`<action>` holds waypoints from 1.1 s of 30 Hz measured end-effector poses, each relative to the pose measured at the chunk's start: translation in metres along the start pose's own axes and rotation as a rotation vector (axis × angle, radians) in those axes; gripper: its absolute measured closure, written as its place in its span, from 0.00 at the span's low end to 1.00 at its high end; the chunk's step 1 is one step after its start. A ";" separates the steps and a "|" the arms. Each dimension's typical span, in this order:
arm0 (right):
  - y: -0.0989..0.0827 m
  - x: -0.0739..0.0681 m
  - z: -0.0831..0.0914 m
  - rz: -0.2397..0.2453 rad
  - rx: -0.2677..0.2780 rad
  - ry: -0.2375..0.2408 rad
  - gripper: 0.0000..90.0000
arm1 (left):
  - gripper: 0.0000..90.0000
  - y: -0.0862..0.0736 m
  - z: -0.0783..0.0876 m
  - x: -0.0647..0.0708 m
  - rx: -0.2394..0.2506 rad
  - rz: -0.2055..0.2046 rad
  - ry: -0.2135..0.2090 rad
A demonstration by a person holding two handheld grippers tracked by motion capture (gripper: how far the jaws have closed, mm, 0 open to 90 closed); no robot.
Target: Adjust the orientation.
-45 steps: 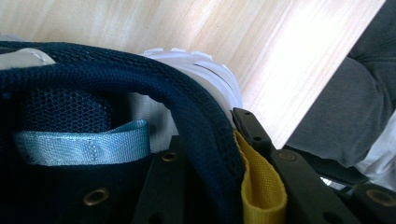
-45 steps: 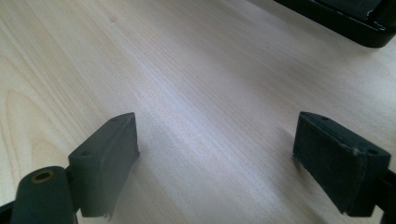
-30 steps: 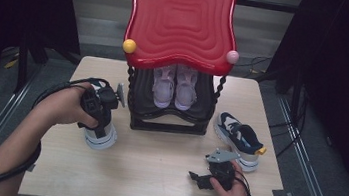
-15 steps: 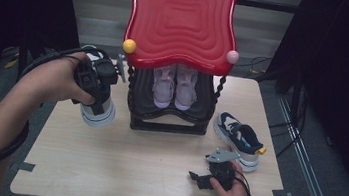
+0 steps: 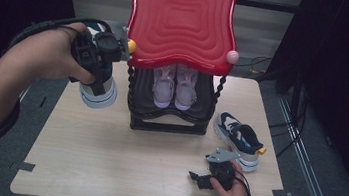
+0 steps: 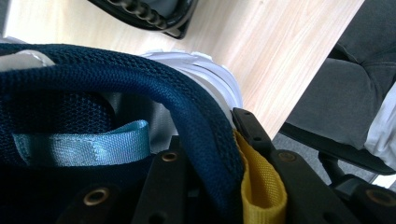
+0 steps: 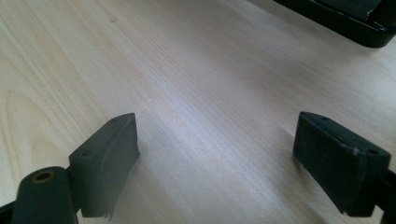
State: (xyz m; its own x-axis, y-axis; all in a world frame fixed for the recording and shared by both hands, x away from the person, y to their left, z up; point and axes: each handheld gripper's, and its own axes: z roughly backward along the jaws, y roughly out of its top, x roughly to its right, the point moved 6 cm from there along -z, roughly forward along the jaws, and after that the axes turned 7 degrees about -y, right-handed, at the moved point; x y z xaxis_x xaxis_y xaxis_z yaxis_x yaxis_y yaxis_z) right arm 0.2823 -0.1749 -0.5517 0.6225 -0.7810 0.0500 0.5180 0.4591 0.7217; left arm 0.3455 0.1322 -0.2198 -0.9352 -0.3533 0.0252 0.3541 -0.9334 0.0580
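High view: left tongs (image 5: 95, 80) clench the navy sneaker's (image 5: 98, 93) heel, hanging below.

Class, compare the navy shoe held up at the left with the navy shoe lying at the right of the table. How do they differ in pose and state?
The held shoe hangs off the table, heel up, gripped by the left claw at its collar; the lying shoe rests flat on the table, untouched. The held shoe is left of the black rack; the lying shoe is right of it. Both are navy with white soles and a yellow heel tab.
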 end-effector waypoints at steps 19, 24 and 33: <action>0.000 0.000 0.000 0.000 0.002 -0.001 0.15 | 0.83 0.040 0.071 0.012 0.098 -0.131 0.161; 0.000 0.000 0.000 0.000 0.002 -0.001 0.15 | 0.83 0.054 0.077 0.011 0.103 -0.187 0.194; 0.000 0.000 0.000 0.000 0.003 -0.001 0.15 | 0.83 0.079 0.075 0.004 0.127 -0.219 0.203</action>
State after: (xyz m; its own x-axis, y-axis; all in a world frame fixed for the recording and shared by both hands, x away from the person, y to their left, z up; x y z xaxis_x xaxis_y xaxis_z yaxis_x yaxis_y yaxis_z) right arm 0.2825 -0.1747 -0.5518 0.6219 -0.7814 0.0507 0.5165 0.4580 0.7235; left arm 0.3697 0.0612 -0.1406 -0.9662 -0.1624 -0.2001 0.1302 -0.9777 0.1646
